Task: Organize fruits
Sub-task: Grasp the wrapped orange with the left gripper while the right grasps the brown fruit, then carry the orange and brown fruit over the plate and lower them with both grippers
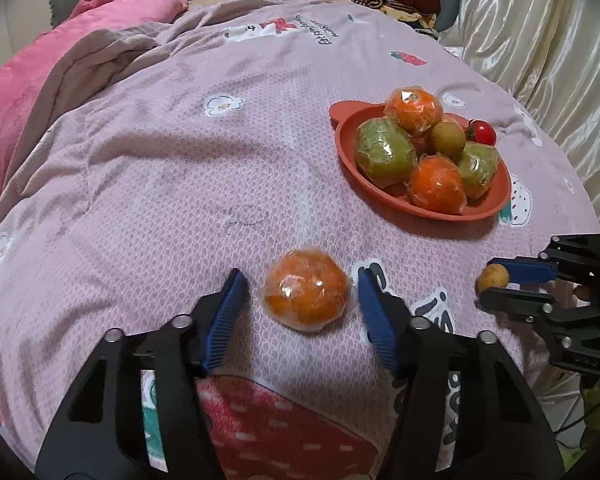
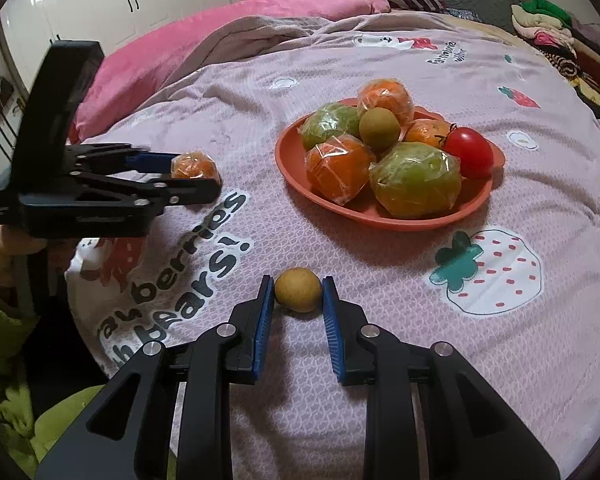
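Fruits are mostly piled on the plate (image 2: pixel 288 160), which sits on the bedspread (image 1: pixel 140 200) at about one o'clock from the left gripper (image 1: pixel 300 286) and twelve to one o'clock from the right gripper (image 2: pixel 298 294). Two pieces lie loose on the cloth. The wrapped orange (image 1: pixel 306 296) sits between the left pads, which stand apart from it on both sides with bedspread showing in the gaps, so nothing is gripped there. The right gripper is clamped narrow on the small brown fruit (image 2: pixel 299 289), both pads touching its flanks near the fingertips.

Risks, as I judge them: the brown fruit is round, smooth and held only at the tips, so it could squirt out forward on lifting. The orange's slick film may slide on the pads, or the pads may catch only film. The soft bedspread gives under pressure, so a pad could snag cloth. The plate is heaped already; the tomato (image 2: pixel 469 152) perches at its three o'clock rim, and another fruit dropped on the pile could knock it off.
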Tool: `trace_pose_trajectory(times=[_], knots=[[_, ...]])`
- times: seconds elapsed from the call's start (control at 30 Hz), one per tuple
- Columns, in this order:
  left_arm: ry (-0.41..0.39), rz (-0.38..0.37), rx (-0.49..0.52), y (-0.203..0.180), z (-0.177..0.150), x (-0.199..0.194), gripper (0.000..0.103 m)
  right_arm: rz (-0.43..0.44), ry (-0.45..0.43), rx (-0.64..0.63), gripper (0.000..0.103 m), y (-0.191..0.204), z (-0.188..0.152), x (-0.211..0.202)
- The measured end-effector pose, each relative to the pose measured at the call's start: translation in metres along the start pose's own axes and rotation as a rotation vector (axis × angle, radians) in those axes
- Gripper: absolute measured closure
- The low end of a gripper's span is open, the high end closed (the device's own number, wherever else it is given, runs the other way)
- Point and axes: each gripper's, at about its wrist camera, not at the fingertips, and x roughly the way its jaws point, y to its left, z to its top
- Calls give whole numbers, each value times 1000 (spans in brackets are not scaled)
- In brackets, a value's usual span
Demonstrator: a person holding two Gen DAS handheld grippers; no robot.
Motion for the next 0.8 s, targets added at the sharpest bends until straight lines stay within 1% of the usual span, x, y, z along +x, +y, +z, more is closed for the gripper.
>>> trace_pose_trajectory(times=[0.03,0.13,0.27,0.37,0.53,0.8], knots=[[2,3,-1,0,1,2,64,2,-3,3,80,0,0,-1],[2,4,3,0,2,3,70,5,-13,8,80,-1,1,-6],[-4,-8,-10,1,4,-3,71,7,-28,13,80,-2,3,-12],[-19,-44,-17,-3,9,-11,71,6,-46,17,80,-5,5,-19],[-47,-85,15,-22,24,-21,71,-9,-73,29,80,-14,7,-31],[-53,-106,40,-41,49,-10,71,-41,-114,31,80,-32,17,-47]])
